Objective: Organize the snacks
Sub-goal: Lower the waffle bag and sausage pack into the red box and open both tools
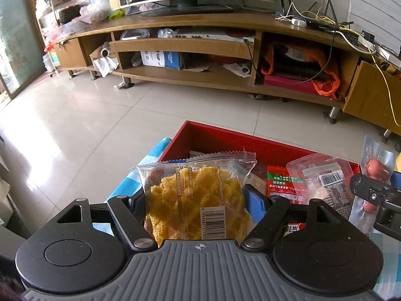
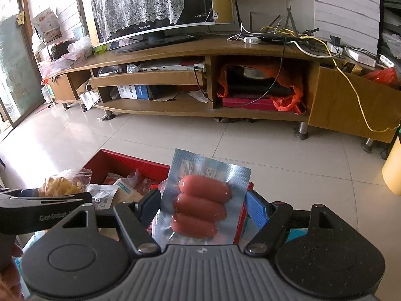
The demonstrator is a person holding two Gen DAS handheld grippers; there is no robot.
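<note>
My left gripper [image 1: 198,200] is shut on a clear bag of yellow crisps [image 1: 198,195], held upright over the near left part of the red box [image 1: 225,135]. In the right wrist view my right gripper [image 2: 204,207] is shut on a vacuum pack of three red sausages [image 2: 200,205], held over the box's right end [image 2: 130,161]. The sausage pack [image 1: 376,168] and the right gripper show at the right edge of the left wrist view. The crisps bag [image 2: 61,184] and left gripper appear at the left of the right wrist view.
Inside the red box lie several other snack packets, among them a red and green one [image 1: 283,183] and a clear one with a barcode [image 1: 325,173]. A blue and white cloth [image 1: 150,158] lies under the box. Beyond are tiled floor [image 1: 100,115] and a wooden TV stand [image 1: 200,50].
</note>
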